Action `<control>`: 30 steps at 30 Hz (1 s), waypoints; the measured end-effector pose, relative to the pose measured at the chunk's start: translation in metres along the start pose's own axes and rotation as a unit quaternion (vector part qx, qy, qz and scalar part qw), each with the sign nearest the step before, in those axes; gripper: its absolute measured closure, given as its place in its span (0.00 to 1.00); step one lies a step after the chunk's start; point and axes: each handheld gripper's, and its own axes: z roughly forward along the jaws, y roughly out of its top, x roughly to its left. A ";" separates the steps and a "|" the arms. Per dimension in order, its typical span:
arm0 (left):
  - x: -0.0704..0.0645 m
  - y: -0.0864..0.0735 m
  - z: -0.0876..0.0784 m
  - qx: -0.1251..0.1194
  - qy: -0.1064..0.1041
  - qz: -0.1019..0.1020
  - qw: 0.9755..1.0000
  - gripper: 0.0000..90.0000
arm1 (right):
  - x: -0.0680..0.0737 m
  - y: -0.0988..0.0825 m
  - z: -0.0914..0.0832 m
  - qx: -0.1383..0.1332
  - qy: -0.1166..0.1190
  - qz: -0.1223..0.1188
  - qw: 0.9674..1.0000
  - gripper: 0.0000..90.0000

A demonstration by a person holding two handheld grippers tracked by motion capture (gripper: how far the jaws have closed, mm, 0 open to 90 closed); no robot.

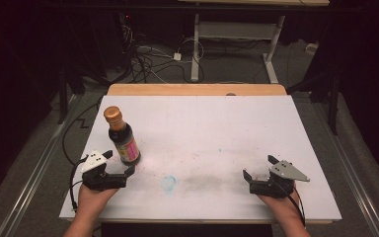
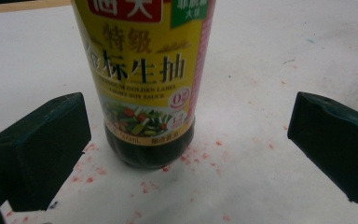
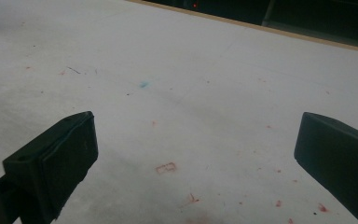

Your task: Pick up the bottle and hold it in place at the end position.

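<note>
A dark soy sauce bottle (image 1: 122, 137) with a copper cap and a yellow and pink label stands upright on the white table top (image 1: 217, 133), left of centre. In the left gripper view the bottle (image 2: 144, 84) rises just beyond the jaws, centred between them and apart from both. My left gripper (image 1: 119, 162) is open, just in front of the bottle's base. My right gripper (image 1: 259, 167) is open near the front right of the table, with bare stained surface between its jaws (image 3: 191, 154).
The table top carries red specks, a grey smudge and a blue ring mark (image 1: 168, 182) near the front middle. A wooden strip (image 1: 197, 89) edges the far side. Beyond it are a desk frame (image 1: 237, 44) and floor cables (image 1: 148, 59).
</note>
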 end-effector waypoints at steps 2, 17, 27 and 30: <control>0.001 0.002 0.001 -0.001 0.000 0.000 1.000 0.00 | 0.000 0.000 0.000 0.000 -0.001 0.000 1.000 0.00; 0.009 0.025 0.016 -0.013 -0.002 0.007 1.000 0.00 | 0.000 0.000 0.000 0.003 -0.001 -0.001 1.000 0.00; 0.019 0.045 0.015 -0.032 0.010 0.008 0.999 0.09 | 0.000 0.000 0.000 0.001 -0.001 0.000 1.000 0.00; 0.018 0.048 0.014 -0.034 0.012 0.012 0.999 0.17 | 0.000 0.000 0.000 0.000 -0.001 0.001 1.000 0.00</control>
